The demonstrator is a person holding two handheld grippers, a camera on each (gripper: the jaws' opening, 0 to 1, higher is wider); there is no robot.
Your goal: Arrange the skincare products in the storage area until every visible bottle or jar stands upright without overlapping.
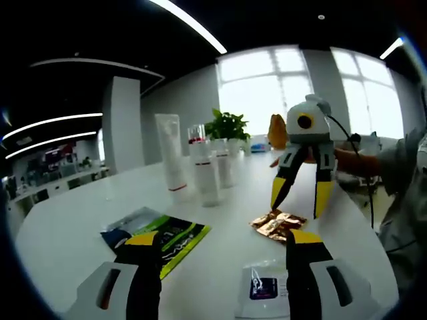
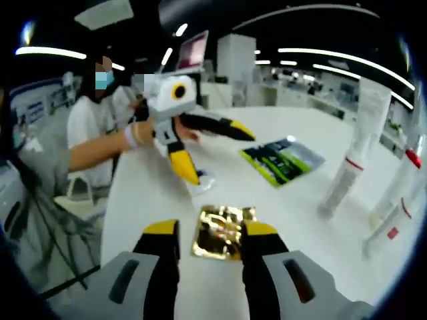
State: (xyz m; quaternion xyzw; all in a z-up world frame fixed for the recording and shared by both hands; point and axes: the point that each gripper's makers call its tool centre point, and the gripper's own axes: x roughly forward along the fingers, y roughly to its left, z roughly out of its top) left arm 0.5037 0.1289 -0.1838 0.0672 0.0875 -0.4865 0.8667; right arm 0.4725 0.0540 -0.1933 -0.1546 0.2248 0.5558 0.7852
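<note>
One wide white bench (image 1: 80, 227) carries everything. Largest on it is the tall white tube (image 1: 171, 160), standing upright on its cap end with its long axis vertical, at about ten o'clock from the left gripper (image 1: 223, 257) in the left gripper view. Just beside it, toward three o'clock, the slimmer bottles (image 1: 203, 170) with red bands stand upright too, close together in a cluster; whether they touch cannot be told. A potted green plant (image 1: 225, 125) sits behind them.

Flat on the bench lie a green and black sachet (image 1: 163, 237), a gold foil sachet (image 2: 221, 231) and a small clear packet (image 1: 264, 287) with a dark label.

In the right gripper view the right gripper (image 2: 210, 243) hovers over the gold foil sachet, jaws apart on either side of it and pointing down at the bench. The left gripper's jaws are also spread wide, holding nothing, with a hand (image 2: 141, 133) gripping its body, forearm stretched out level.
</note>
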